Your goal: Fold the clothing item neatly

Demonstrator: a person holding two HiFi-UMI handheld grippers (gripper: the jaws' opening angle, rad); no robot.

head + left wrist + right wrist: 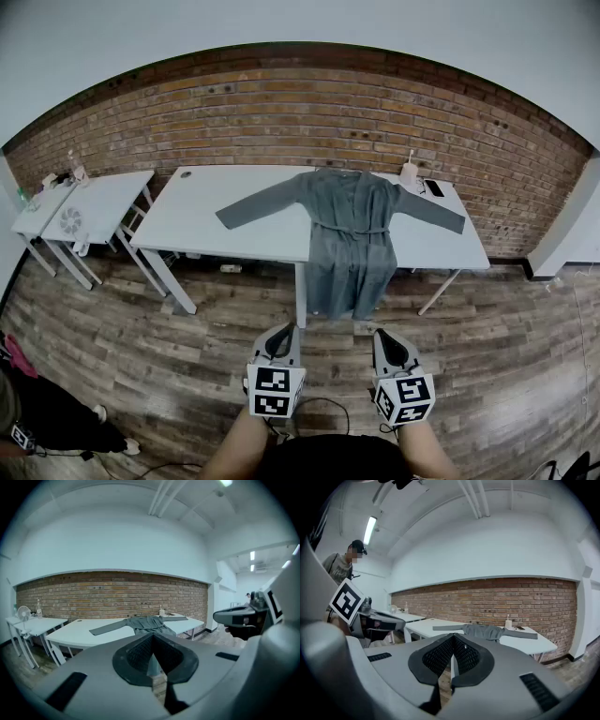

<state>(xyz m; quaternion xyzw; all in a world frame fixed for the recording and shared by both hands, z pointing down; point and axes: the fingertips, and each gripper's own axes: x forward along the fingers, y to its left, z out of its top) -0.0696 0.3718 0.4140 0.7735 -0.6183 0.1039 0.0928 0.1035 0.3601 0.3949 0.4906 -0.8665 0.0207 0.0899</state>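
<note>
Two hand-held grippers (279, 330) (386, 334), one grey robe (349, 234)

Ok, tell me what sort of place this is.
Probably an indoor workroom or studio, not a home: a bare brick wall, a wood-plank floor, and a grey robe spread on a plain white table, a smaller table beside it.

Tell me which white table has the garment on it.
The big centre table: the grey robe lies spread across it; the small tables at left carry none.

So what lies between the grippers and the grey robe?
Only bare wooden floor separates the left gripper and right gripper from the robe, in the head view.
</note>
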